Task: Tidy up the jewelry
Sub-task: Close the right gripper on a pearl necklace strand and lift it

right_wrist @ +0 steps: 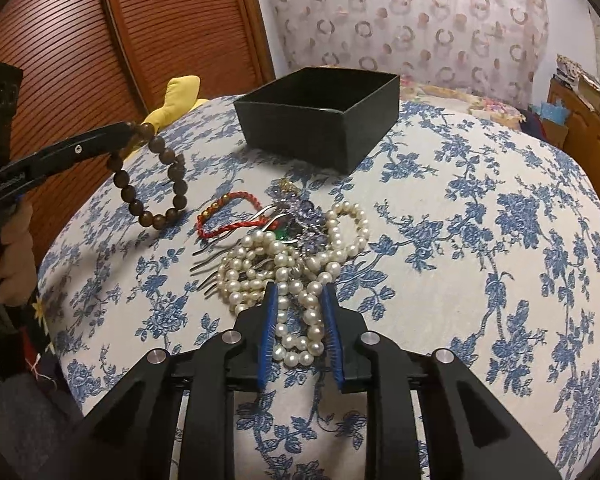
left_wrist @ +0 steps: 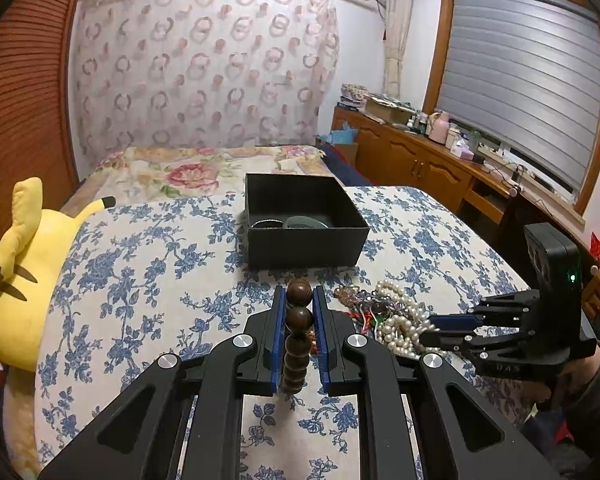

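My left gripper (left_wrist: 299,294) is shut on a brown wooden bead bracelet (left_wrist: 299,334) and holds it above the cloth; in the right wrist view the bracelet (right_wrist: 156,184) hangs from that gripper (right_wrist: 130,132). My right gripper (right_wrist: 299,290) is open, its fingers on either side of a white pearl necklace (right_wrist: 300,276) in a jewelry pile. The pile also has a red cord bracelet (right_wrist: 224,220), a purple bead piece (right_wrist: 308,216) and a metal hair comb (right_wrist: 216,260). A black open box (left_wrist: 304,220) stands beyond, also in the right wrist view (right_wrist: 320,120), with some items inside.
The table has a blue floral cloth (left_wrist: 140,280). A yellow plush toy (left_wrist: 24,280) lies at its left edge. A bed (left_wrist: 180,172) lies behind the table, and a wooden cabinet (left_wrist: 420,160) with clutter stands under the window at right.
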A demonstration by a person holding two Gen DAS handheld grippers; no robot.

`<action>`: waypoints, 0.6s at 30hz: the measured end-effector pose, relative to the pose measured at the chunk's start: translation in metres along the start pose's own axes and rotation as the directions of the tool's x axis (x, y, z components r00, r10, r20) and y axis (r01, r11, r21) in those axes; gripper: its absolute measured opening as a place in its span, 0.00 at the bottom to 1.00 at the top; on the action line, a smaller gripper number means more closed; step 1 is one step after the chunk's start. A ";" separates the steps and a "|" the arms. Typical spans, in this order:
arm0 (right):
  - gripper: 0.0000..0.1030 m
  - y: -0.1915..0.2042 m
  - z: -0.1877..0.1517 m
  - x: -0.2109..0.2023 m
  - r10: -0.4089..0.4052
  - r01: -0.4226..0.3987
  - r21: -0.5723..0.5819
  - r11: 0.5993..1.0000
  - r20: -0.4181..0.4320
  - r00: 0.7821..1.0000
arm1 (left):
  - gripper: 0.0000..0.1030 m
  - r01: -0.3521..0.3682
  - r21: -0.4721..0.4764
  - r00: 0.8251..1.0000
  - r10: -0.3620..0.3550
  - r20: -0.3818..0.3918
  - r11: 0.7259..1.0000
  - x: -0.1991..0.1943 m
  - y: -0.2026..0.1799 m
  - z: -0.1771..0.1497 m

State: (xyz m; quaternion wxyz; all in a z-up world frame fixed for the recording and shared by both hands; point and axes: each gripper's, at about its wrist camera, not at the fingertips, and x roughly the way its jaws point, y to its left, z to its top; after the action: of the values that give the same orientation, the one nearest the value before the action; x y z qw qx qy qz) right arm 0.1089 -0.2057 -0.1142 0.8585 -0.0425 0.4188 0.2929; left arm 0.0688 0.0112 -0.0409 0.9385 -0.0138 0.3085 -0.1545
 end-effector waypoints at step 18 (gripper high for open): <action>0.09 -0.009 0.000 0.001 -0.073 0.072 -0.015 0.997 -0.017 0.997 | 0.12 0.001 0.005 1.000 -0.001 -0.004 1.000 0.003 -0.002 -0.002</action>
State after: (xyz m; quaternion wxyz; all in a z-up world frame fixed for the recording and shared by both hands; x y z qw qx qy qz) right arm 0.1146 -0.2128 -0.1167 0.8646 -0.0662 0.4224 0.2641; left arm 0.0689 0.0091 -0.0441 0.9379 -0.0112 0.3099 -0.1557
